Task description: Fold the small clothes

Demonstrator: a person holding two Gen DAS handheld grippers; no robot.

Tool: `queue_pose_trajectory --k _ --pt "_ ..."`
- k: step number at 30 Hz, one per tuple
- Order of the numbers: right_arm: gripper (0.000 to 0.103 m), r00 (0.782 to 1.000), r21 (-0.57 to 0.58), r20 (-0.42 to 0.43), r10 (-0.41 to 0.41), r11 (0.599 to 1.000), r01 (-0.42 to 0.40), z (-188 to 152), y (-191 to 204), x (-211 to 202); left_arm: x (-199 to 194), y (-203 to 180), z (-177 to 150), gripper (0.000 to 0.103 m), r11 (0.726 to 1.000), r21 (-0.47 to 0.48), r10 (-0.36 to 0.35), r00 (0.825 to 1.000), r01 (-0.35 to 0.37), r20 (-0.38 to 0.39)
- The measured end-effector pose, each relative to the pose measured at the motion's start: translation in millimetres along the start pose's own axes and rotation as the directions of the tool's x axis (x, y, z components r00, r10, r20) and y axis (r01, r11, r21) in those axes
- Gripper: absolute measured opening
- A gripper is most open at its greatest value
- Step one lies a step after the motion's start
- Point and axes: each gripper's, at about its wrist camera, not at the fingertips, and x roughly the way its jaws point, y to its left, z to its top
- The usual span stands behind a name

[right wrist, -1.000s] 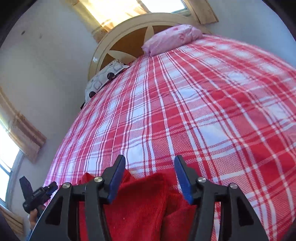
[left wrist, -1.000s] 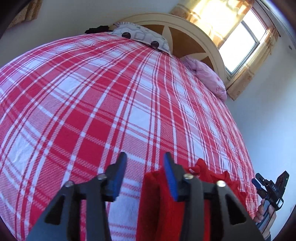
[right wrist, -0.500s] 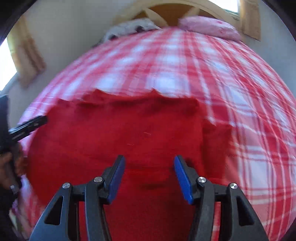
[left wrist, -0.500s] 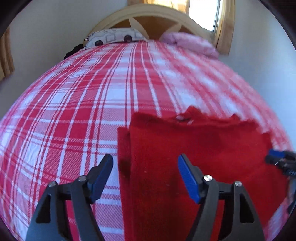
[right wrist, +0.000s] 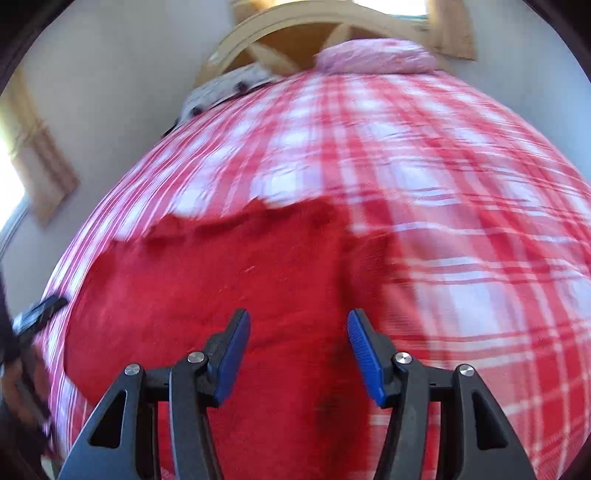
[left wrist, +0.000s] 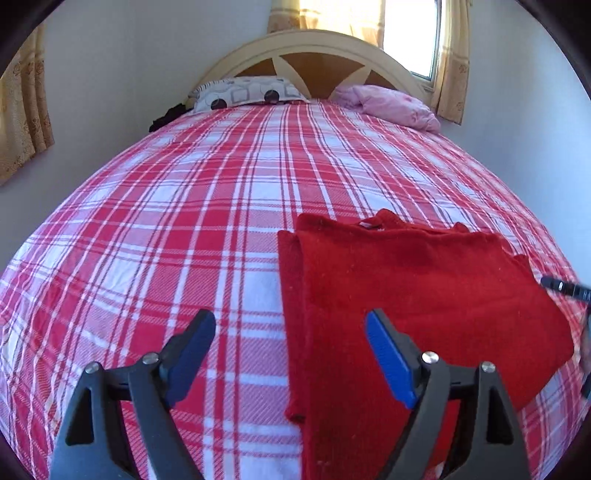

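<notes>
On the bed: a red garment [left wrist: 424, 295] is lying flat on the red-and-white plaid bedspread [left wrist: 166, 240], toward the near right part of the bed as the left wrist view shows it.
Garment shape: it is showing a straight folded edge along its left side, with a narrow strip of a lower layer peeking out beside that edge; a small pale label is sitting at its far edge.
Left claw [left wrist: 291, 354]: it is hovering wide open above the garment's left edge, gripping nothing; one blue pad is over the bedspread, the other over the red cloth.
Right claw [right wrist: 299, 350]: it is standing open over the garment [right wrist: 221, 295], with nothing between its blue pads; this view is blurred, so whether the tips are touching the cloth cannot be told.
Head of bed: a patterned pillow [left wrist: 243, 92] and a pink pillow [left wrist: 391, 105] are resting against a curved cream headboard [left wrist: 314, 48].
Walls: curtains [left wrist: 22, 122] are hanging at the left, and a bright window [left wrist: 410, 33] is glowing behind the headboard.
</notes>
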Motion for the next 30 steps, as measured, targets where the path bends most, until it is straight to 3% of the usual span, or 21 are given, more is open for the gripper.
queue_pose_trajectory --k 3,7,11,14,17,21,24,27,30 --pt "0.056 1.000 -0.006 0.020 0.004 1.000 -0.004 5.6 2.0 -6.4 7.7 1.6 -5.7 0.087 1.000 0.005 0.028 0.999 -0.027 -0.019" --pt "0.054 1.000 -0.105 -0.012 0.012 0.994 -0.013 20.3 25.4 6.0 14.7 15.8 -13.0 0.087 0.996 -0.087 -0.008 1.000 0.007 -0.008" --pt "0.038 0.986 -0.139 -0.116 -0.115 0.985 0.099 30.0 25.5 49.6 23.2 17.6 -22.3 0.087 0.994 -0.107 -0.025 0.999 0.022 -0.026" --pt "0.024 0.987 -0.043 -0.157 -0.040 0.998 0.034 26.7 7.7 61.2 19.8 18.0 -23.4 0.096 0.994 -0.109 -0.028 1.000 0.027 -0.010" --pt "0.008 0.990 -0.034 -0.138 0.011 0.999 -0.016 23.4 6.4 55.4 23.4 16.8 -26.7 0.097 0.993 -0.104 -0.053 0.998 0.050 -0.020" --pt "0.006 0.998 -0.072 -0.070 -0.005 0.997 0.000 19.4 16.0 38.0 19.2 17.8 -28.2 0.098 0.990 -0.112 -0.091 0.996 0.091 0.002" --pt "0.005 0.998 -0.061 0.004 -0.060 0.996 0.060 23.8 13.1 23.8 16.6 24.9 -29.8 0.103 0.981 -0.150 -0.118 0.993 0.120 0.018" --pt "0.005 0.995 -0.012 -0.030 -0.094 0.996 0.093 23.8 -0.1 33.6 23.5 30.8 -30.4 0.103 0.972 -0.194 -0.139 0.990 0.134 -0.012" --pt "0.005 0.985 -0.037 -0.060 -0.159 0.987 0.157 14.0 -1.5 47.1 31.8 31.3 -30.5 0.103 0.968 -0.207 -0.153 0.987 0.139 -0.051"
